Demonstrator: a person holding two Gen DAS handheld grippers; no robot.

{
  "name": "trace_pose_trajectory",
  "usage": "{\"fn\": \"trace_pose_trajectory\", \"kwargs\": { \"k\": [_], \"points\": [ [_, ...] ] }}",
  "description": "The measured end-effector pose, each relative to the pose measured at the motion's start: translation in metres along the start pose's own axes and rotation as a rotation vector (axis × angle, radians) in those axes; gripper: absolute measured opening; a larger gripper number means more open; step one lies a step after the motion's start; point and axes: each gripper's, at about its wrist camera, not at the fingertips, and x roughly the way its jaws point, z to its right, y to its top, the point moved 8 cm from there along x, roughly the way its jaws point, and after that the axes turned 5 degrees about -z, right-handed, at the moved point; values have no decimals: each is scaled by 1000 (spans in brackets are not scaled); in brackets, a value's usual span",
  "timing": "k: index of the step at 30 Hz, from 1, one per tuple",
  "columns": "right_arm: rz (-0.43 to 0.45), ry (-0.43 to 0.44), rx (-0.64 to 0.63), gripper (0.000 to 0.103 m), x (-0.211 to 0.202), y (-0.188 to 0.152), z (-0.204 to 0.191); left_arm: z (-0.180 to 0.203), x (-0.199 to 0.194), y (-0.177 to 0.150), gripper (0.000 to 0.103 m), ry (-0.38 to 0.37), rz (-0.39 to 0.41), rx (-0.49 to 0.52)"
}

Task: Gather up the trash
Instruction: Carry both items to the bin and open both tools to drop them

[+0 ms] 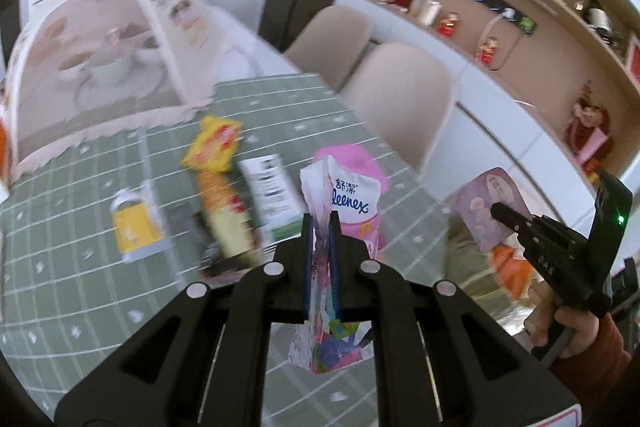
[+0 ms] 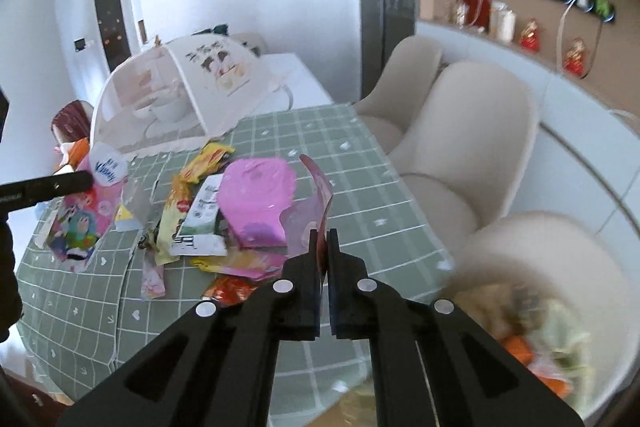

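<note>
Your left gripper (image 1: 321, 223): clamped on the Kleenex tissue packet (image 1: 347, 201), lifted off the green checked table (image 1: 72, 291).
Your right gripper (image 2: 325, 241): pinching a pink wrapper (image 2: 320, 195) above the table.
Remaining trash pile (image 2: 208, 223): mid-table, beside the mesh food cover (image 2: 172, 99).

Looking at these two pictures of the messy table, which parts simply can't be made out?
- Left wrist view: the tall yellow snack wrapper is motion-blurred, so its print is unreadable.
- Left wrist view: the left tool hides the middle of the Kleenex pack.
- Right wrist view: the bin's contents are blurred and cut off by the edge.
</note>
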Motion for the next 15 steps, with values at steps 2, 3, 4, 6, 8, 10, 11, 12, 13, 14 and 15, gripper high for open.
{"fn": "trace_pose_trajectory", "kwargs": {
  "k": [2, 3, 4, 6, 8, 10, 11, 12, 13, 14, 15],
  "points": [
    [17, -33, 1, 5, -19, -2, 14, 25, 6, 4, 7, -38, -2, 34],
    [21, -45, 1, 5, -26, -4, 19, 38, 9, 4, 7, -54, -7, 52],
    [25, -59, 4, 5, -35, -8, 27, 49, 13, 3, 7, -69, -12, 65],
    [28, -79, 13, 5, -48, -17, 42, 77, 23, 0, 7, -110, -35, 92],
    [26, -101, 28, 5, -61, -29, 61, 102, 35, -5, 7, -143, -59, 112],
    [19, -132, 36, 5, -69, -41, 80, 131, 48, -10, 7, -166, -79, 135],
    [13, -146, 37, 5, -71, -48, 89, 143, 55, -12, 7, -173, -88, 144],
    [-1, -158, 42, 5, -73, -57, 100, 155, 63, -15, 7, -178, -99, 147],
    [-14, -163, 50, 5, -73, -65, 110, 170, 74, -20, 7, -189, -120, 142],
    [-31, -172, 60, 5, -75, -76, 124, 180, 82, -24, 7, -198, -137, 134],
    [-41, -177, 66, 5, -75, -82, 132, 196, 95, -28, 7, -211, -163, 121]
  ]
}}
